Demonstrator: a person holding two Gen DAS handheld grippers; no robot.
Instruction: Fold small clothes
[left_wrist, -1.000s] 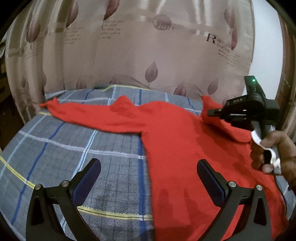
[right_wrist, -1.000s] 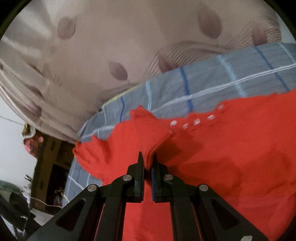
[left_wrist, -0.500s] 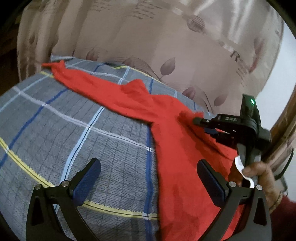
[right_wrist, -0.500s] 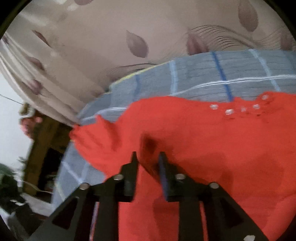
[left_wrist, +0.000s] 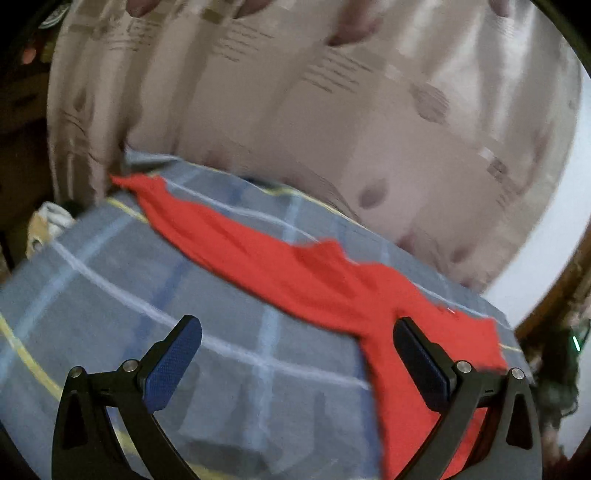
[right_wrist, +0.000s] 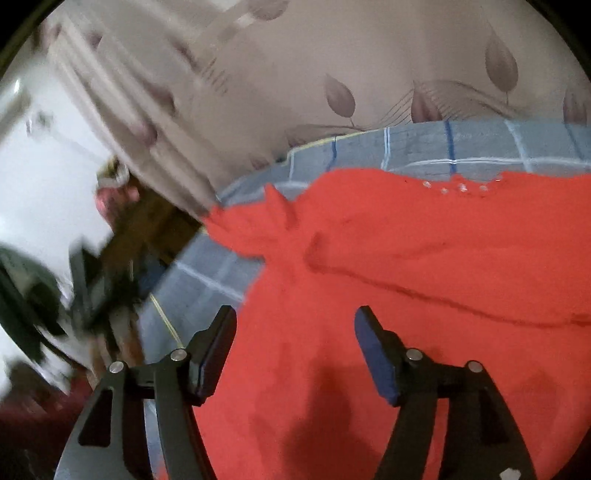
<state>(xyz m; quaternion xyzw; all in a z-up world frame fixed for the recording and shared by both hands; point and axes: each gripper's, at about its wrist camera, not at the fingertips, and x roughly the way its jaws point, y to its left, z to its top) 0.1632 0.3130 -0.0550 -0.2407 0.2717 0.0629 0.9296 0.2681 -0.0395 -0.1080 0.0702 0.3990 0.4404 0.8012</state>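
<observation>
The red top (right_wrist: 424, 258) is lying spread on the plaid sheet (left_wrist: 122, 295), one sleeve (left_wrist: 207, 229) reaching toward the curtain (left_wrist: 332, 129). The right gripper (right_wrist: 295, 343) is opening above the top, gripping nothing. The left gripper (left_wrist: 297, 350) is hanging wide apart, empty.

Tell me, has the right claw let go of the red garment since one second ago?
Yes. The right claw pinched a fold of the red garment then; now it is opening, pads clear of the cloth.
</observation>
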